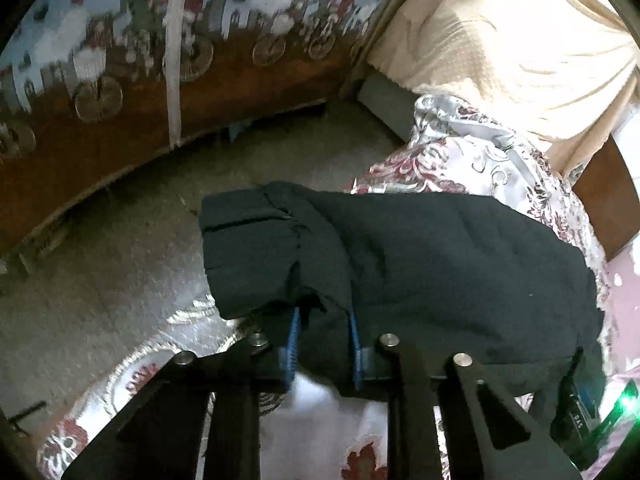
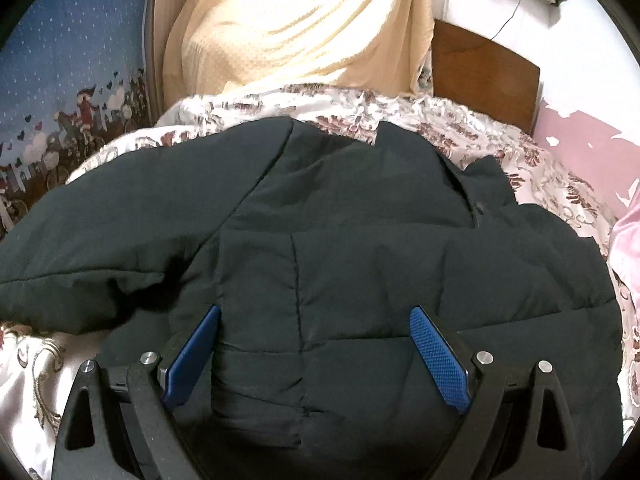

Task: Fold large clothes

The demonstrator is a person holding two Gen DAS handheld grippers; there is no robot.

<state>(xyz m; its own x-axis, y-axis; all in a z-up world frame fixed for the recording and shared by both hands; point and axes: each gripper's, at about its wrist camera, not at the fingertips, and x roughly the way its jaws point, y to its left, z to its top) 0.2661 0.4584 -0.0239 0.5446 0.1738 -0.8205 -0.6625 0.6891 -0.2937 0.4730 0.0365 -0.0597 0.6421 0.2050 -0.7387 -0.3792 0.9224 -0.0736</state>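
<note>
Floral bedspread (image 2: 532,152) underlies jacket (image 2: 360,240); left gripper (image 1: 324,332) pinches it, right gripper (image 2: 316,340) splayed.

A bed (image 2: 460,128) with a shiny white cover printed in dark red flowers fills the middle of the room. Behind it a cream cloth (image 2: 304,24) hangs in folds, beside a brown wooden headboard (image 2: 484,72). The wall (image 2: 592,32) to the right is white above and pink below, with patches of peeled paint. A blue curtain (image 1: 120,20) printed with cartoon figures and bicycles hangs at the left. The floor (image 1: 120,248) is grey and speckled, in dim light.
</note>
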